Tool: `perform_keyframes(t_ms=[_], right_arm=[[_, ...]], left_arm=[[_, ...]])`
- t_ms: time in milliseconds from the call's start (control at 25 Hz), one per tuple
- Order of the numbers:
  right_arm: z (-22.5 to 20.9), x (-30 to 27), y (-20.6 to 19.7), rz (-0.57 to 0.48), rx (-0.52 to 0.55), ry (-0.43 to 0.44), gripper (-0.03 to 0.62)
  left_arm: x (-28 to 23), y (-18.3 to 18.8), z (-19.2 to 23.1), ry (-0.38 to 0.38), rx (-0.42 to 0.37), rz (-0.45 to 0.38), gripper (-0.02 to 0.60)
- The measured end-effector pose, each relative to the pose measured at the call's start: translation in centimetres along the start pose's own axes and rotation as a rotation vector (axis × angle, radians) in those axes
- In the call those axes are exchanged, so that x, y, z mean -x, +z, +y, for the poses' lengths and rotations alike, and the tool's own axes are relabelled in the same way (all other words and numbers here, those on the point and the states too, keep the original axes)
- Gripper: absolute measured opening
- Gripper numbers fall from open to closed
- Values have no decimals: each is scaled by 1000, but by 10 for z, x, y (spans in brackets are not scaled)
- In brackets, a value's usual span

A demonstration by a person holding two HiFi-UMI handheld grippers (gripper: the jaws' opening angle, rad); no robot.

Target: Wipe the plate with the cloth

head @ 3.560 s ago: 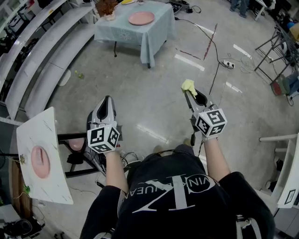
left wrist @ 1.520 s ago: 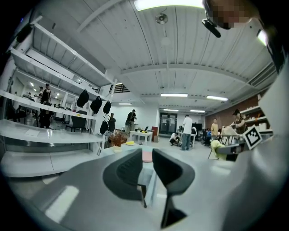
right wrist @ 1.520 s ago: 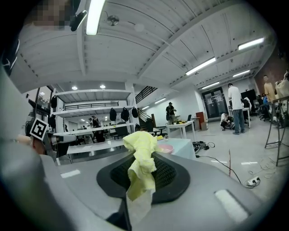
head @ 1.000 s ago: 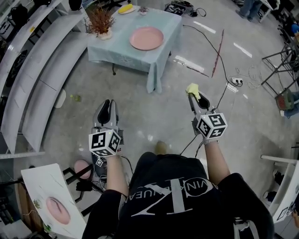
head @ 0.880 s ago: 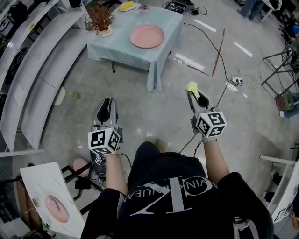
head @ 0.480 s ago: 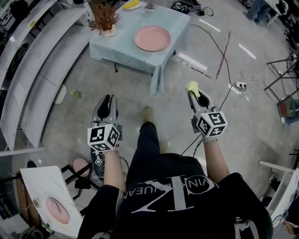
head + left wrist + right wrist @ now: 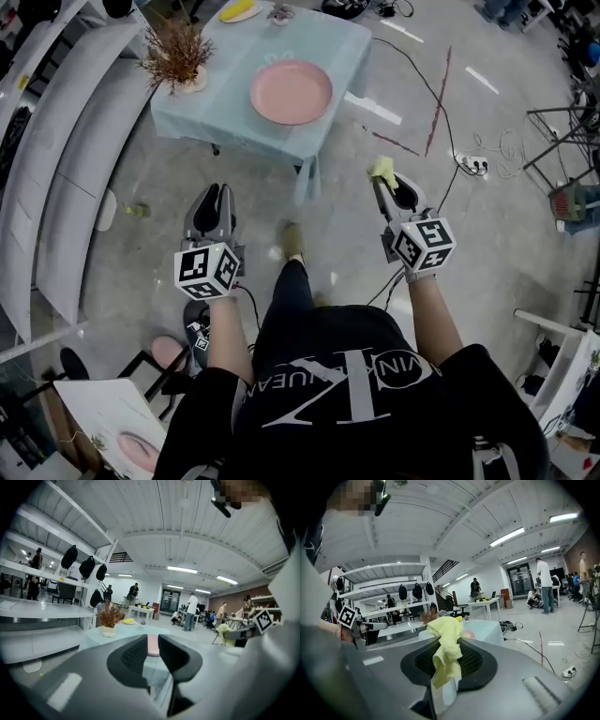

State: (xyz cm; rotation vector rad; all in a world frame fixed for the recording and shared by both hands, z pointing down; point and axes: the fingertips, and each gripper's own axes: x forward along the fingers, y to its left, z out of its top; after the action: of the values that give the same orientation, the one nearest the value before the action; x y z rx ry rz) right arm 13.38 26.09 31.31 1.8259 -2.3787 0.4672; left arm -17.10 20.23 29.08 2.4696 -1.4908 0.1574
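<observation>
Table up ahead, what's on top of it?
A tablecloth, a pink plate, a dried plant and a yellow item at the far edge. The tablecloth hides the tabletop.

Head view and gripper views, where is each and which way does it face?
Head view: on the head, looking down at floor and table; torso, arms, left gripper, right gripper show.
Left gripper view: on that gripper, facing plate through open jaws.
Right gripper view: on that gripper, facing table past its clamped cloth.
Both share table and plant.
</observation>
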Motion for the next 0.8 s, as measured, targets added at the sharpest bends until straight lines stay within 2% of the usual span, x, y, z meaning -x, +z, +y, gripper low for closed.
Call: perform_keyframes(t_ms=[440, 800], right_arm=[[-15, -103, 16, 53, -32, -18, 80], [-27, -175, 20, 86, -31, -40, 80]], left_arm=[[-101, 19, 48, -43, 5, 54, 0], [-176, 15, 84, -75, 21, 98, 0]])
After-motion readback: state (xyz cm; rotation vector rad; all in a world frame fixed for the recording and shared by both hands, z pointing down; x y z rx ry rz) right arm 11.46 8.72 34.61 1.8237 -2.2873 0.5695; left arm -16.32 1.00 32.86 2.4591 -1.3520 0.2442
